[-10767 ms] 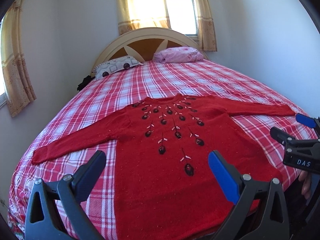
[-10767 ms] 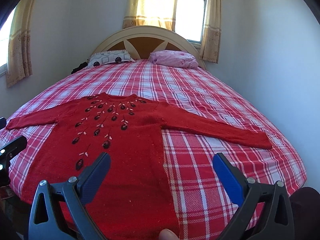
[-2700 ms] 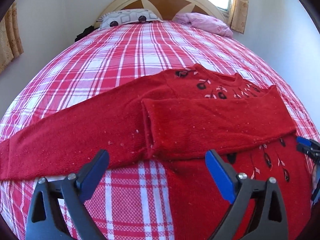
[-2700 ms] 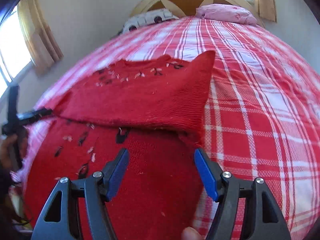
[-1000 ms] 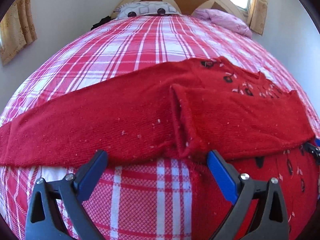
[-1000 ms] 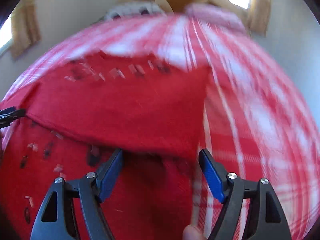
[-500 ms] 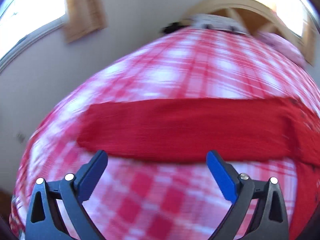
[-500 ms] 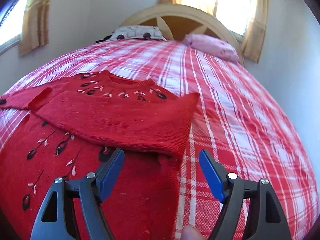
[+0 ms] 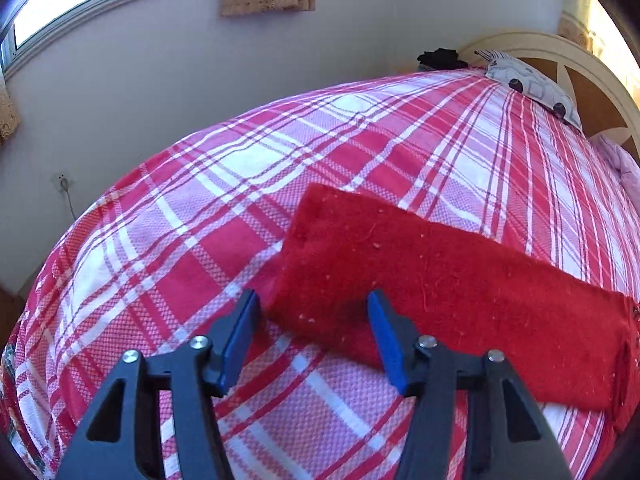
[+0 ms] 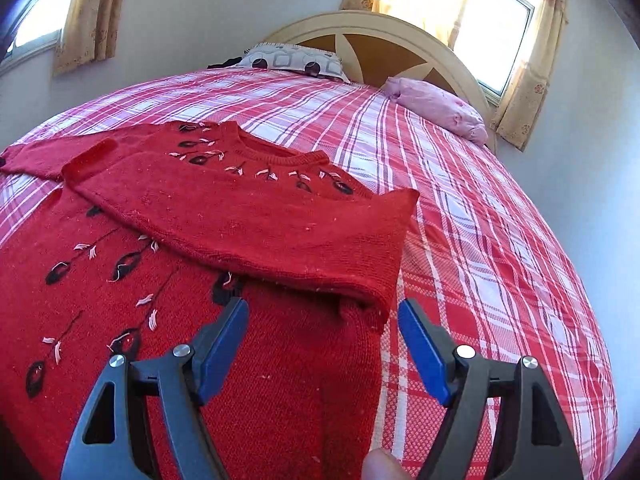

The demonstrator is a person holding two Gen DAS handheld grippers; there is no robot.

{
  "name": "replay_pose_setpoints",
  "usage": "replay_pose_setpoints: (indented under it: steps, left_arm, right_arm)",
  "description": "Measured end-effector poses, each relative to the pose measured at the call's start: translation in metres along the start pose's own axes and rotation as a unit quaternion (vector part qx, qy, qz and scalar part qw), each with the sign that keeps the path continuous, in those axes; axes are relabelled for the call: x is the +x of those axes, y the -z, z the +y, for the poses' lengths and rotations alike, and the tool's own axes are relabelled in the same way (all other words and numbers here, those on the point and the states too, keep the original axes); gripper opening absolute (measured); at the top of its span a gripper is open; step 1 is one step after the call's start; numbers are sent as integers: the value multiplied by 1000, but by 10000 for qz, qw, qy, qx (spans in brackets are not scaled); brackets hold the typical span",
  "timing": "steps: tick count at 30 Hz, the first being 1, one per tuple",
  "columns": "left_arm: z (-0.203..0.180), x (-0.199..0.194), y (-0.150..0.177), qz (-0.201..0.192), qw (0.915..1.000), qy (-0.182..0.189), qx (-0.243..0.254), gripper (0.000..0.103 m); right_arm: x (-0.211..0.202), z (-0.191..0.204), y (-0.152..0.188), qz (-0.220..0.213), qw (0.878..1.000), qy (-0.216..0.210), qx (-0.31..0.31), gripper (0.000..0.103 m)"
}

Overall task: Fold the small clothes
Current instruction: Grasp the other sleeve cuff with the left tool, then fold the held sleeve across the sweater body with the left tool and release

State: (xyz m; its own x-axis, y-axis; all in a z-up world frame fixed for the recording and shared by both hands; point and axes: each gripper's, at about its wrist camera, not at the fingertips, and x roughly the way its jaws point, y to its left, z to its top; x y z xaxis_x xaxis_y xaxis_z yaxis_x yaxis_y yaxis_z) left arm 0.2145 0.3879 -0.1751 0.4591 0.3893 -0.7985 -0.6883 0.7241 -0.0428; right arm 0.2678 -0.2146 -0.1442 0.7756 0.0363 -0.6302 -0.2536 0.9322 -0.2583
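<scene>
A red knitted sweater (image 10: 256, 220) with dark embroidered flowers lies flat on the plaid bed. Its right sleeve is folded across the chest. The left sleeve (image 9: 440, 280) lies stretched out, its cuff end toward the bed's left side. My left gripper (image 9: 312, 328) is open, its blue pads on either side of the cuff's near edge, low over the bed. My right gripper (image 10: 324, 340) is open and empty, just short of the sweater's folded right shoulder.
The red and white plaid bedspread (image 9: 240, 168) covers the whole bed. A grey patterned pillow (image 10: 292, 60) and a pink pillow (image 10: 436, 108) lie by the cream headboard (image 10: 380, 28). A wall with a socket (image 9: 62, 182) runs along the bed's left side.
My left gripper has swung left along the outstretched sleeve to its cuff and dropped close to it. My right gripper has stayed near the folded shoulder.
</scene>
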Motion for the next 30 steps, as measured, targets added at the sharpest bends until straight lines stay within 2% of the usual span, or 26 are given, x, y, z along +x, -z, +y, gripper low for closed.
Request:
replay_pose_setpoints:
  steps: [4, 6, 8, 10, 19, 21, 22, 23, 26, 30]
  left_arm:
    - [-5, 3, -3, -60, 9998, -147, 117, 60]
    - [-6, 3, -3, -87, 9997, -145, 191, 57]
    - [-7, 3, -3, -95, 9997, -49, 230, 44]
    - [-12, 1, -2, -97, 9993, -10, 373, 39]
    - [-14, 4, -2, -148, 9991, -97, 387, 44]
    - [-13, 2, -2, -98, 9990, -10, 440, 38]
    - [-13, 1, -2, -78, 9989, 95, 447, 23]
    - [-14, 0, -3, -39, 9987, 208, 460, 17]
    - [-18, -5, -2, -25, 9982, 251, 540, 12]
    - [-21, -22, 0, -114, 9978, 515, 396, 11]
  right_arm:
    - [0, -1, 3, 10, 10000, -7, 33, 77]
    - [1, 0, 3, 27, 10000, 5, 26, 77]
    - [1, 1, 4, 38, 10000, 24, 7, 77]
    - [1, 2, 4, 37, 10000, 30, -15, 77]
    - [2, 0, 6, 55, 10000, 34, 33, 77]
    - [3, 0, 6, 76, 10000, 30, 41, 77]
    - [3, -1, 6, 85, 9999, 32, 49, 77]
    - [3, -1, 6, 88, 9999, 33, 55, 77]
    - [3, -2, 6, 92, 9999, 29, 56, 77]
    - [4, -1, 7, 102, 9999, 41, 61, 77]
